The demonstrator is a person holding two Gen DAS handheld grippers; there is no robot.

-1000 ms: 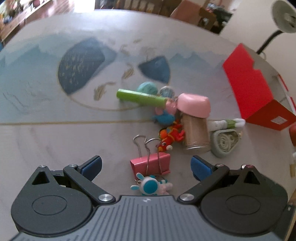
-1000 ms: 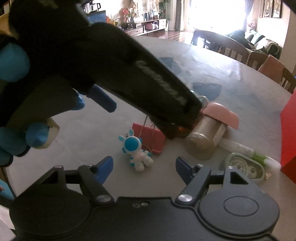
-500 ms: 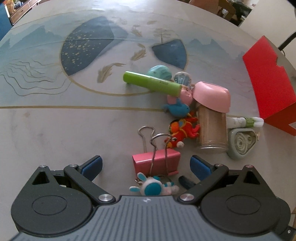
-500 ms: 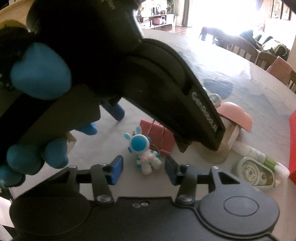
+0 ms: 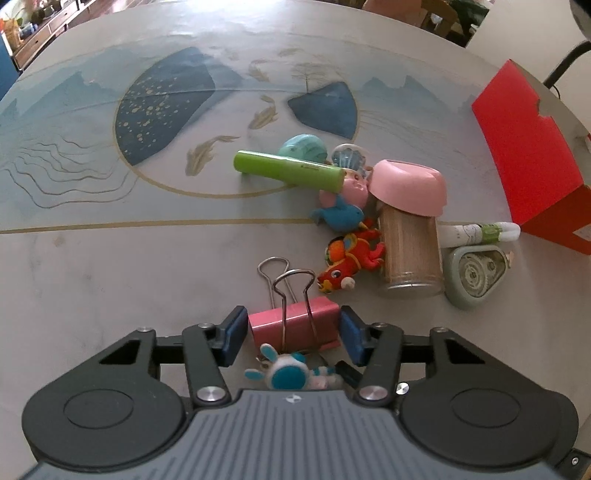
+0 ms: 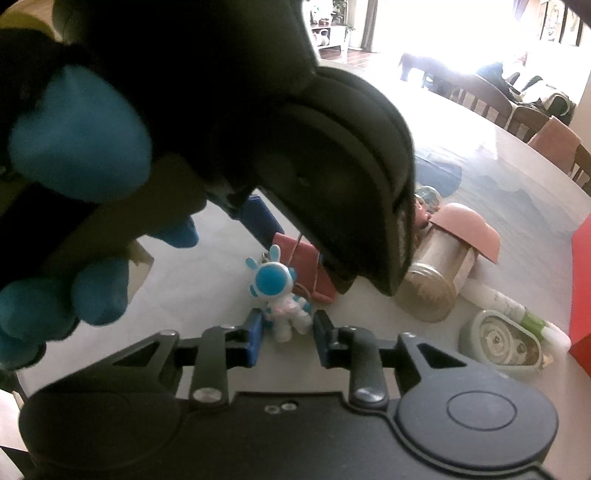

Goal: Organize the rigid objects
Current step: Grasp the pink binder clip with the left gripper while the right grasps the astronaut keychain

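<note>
Left gripper (image 5: 293, 335) steeply downward, closing

Daylight floods from windows (image 6: 461, 22) behind, blown out white. Table (image 5: 110, 258) evenly lit, soft shadows. Left gripper (image 6: 288, 254) looms dark, blurred, backlit in the right view. Fisheye bends edges.

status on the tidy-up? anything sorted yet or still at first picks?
Done: nothing visibly sorted; the toys, green tube, toothpick jar and tape dispenser sit heaped beside the red box.
In hand: left gripper jaws closing around the pink binder clip; right gripper jaws closing around the blue rabbit figure. Neither is lifted.
Left: the whole pile.
</note>
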